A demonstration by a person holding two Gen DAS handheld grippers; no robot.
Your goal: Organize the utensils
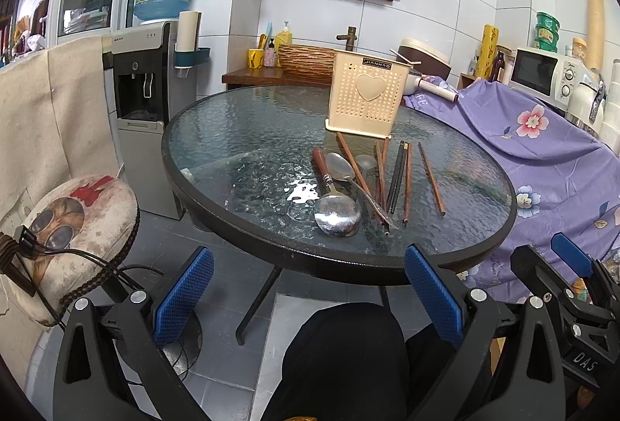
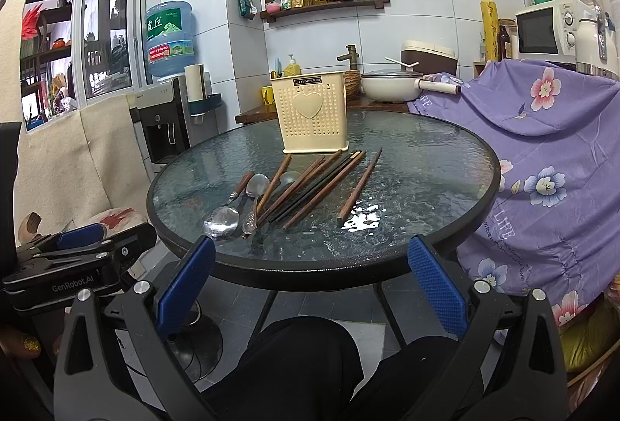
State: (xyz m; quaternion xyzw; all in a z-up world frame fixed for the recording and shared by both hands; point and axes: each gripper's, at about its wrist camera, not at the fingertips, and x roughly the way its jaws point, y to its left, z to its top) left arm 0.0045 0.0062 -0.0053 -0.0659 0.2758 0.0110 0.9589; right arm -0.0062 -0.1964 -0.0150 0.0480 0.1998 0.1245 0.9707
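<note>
Both my left gripper (image 1: pixel 308 299) and right gripper (image 2: pixel 310 291) have jaws spread wide, holding nothing. The chopsticks (image 2: pixel 316 184) and spoons (image 2: pixel 232 206) lie tangled on the glass worktop (image 2: pixel 426 165), before the holder (image 2: pixel 310 111). Grabbing one might roll others off.

**Utensils loose in front of the holder**

A cream perforated plastic utensil holder (image 2: pixel 312 113) with a raised heart stands upright above the frame's centre. Just below it lie scattered brown wooden chopsticks (image 2: pixel 310 184) and black chopsticks (image 2: pixel 316 188), fanned diagonally. Left of them rest a large steel spoon with a wooden handle (image 2: pixel 223 219) and a smaller steel spoon (image 2: pixel 255 188), bowls up.
</note>
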